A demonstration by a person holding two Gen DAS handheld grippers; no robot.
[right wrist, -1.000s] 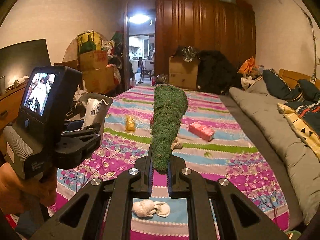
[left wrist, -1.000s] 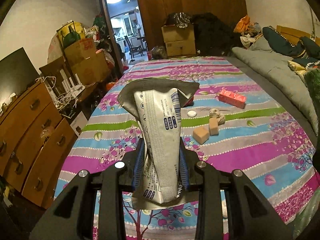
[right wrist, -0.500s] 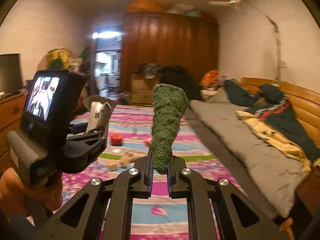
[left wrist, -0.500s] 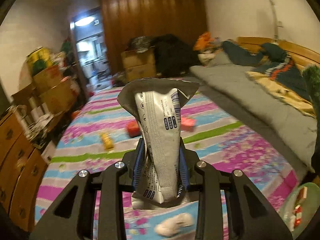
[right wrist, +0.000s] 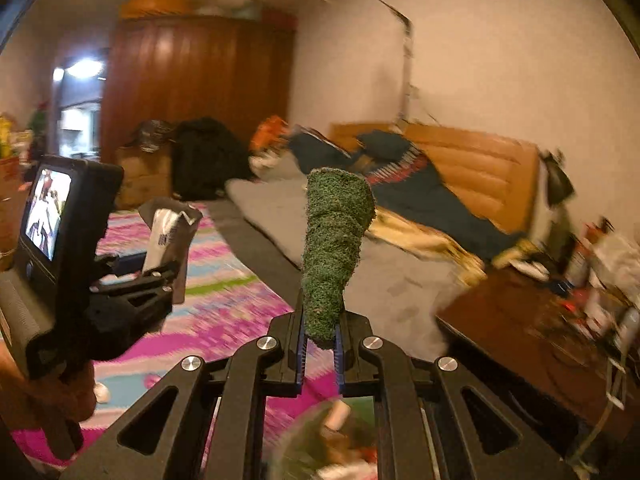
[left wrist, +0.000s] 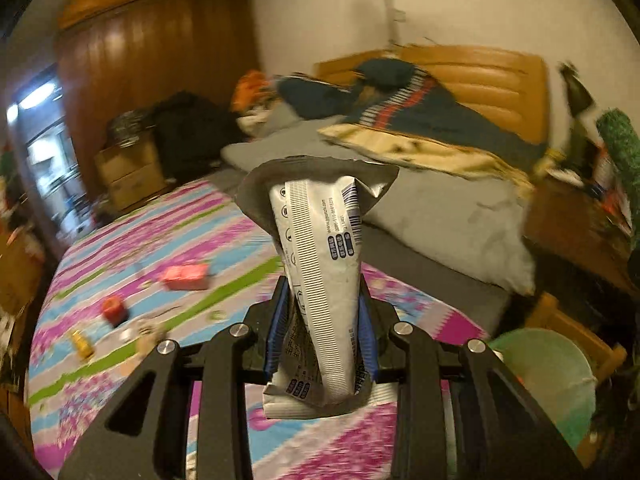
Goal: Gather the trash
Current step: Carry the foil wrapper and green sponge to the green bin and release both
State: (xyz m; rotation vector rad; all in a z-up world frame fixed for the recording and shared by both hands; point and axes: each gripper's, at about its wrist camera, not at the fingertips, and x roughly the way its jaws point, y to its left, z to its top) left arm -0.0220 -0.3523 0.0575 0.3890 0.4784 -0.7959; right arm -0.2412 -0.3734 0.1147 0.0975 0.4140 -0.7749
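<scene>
My left gripper [left wrist: 322, 340] is shut on a silver-white empty wrapper [left wrist: 320, 276] that stands upright between its jaws; both also show in the right wrist view [right wrist: 166, 236]. My right gripper [right wrist: 320, 344] is shut on a rolled piece of green turf [right wrist: 334, 252], held upright. A pale green bin [left wrist: 548, 384] sits low at the right beside the bed; in the right wrist view the bin [right wrist: 320, 448] lies just under my right gripper with scraps inside.
A striped floral sheet [left wrist: 132, 248] carries a pink box [left wrist: 186, 276], a red item [left wrist: 114, 308], a yellow item [left wrist: 82, 344] and small bits. A grey mattress [left wrist: 444, 216], blankets, a wooden headboard and a cluttered brown table [right wrist: 532, 320] lie to the right.
Both grippers have swung to the right with their loads, away from the sheet's middle. The green bin and the headboard side have come into view.
</scene>
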